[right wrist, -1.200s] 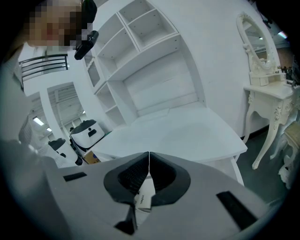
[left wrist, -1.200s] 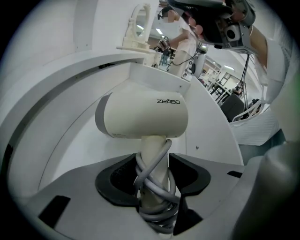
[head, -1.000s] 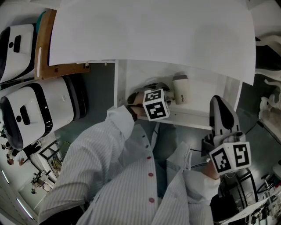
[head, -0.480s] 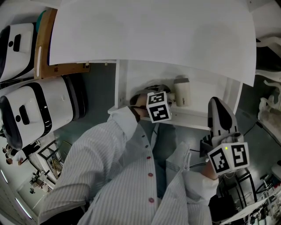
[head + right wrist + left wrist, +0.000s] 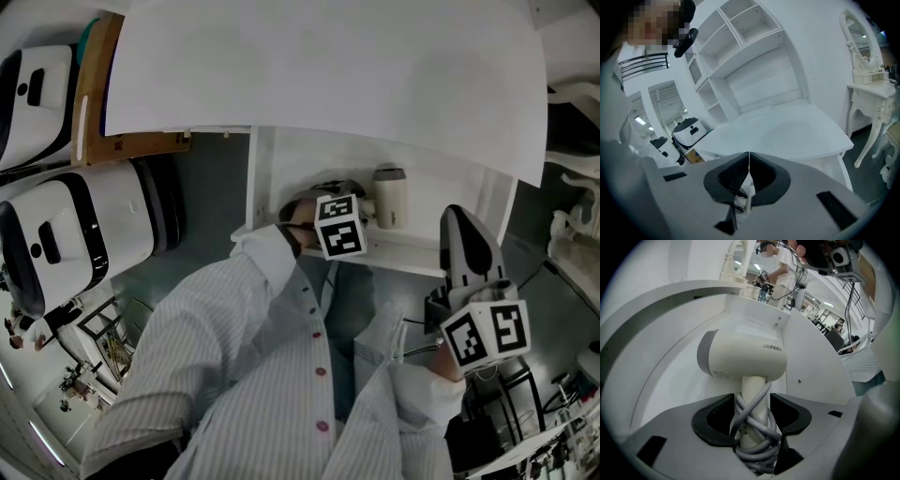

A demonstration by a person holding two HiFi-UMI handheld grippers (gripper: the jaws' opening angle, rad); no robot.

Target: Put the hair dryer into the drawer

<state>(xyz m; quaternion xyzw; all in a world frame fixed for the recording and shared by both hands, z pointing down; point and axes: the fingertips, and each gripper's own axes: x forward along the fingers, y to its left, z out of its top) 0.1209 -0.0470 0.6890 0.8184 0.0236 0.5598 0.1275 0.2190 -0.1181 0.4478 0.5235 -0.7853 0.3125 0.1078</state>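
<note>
The left gripper [image 5: 752, 404] is opening around the one hair dryer [image 5: 740, 359]; the right gripper [image 5: 749, 157] is closed.

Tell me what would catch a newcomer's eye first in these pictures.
The cream plastic hair dryer, with a grey cord wound round its handle, sits in the open white drawer. Its handle is between the jaws of the left claw, which are opening. The right claw is shut and empty, held to the right of the dryer and pointing over the broad white tabletop.
</note>
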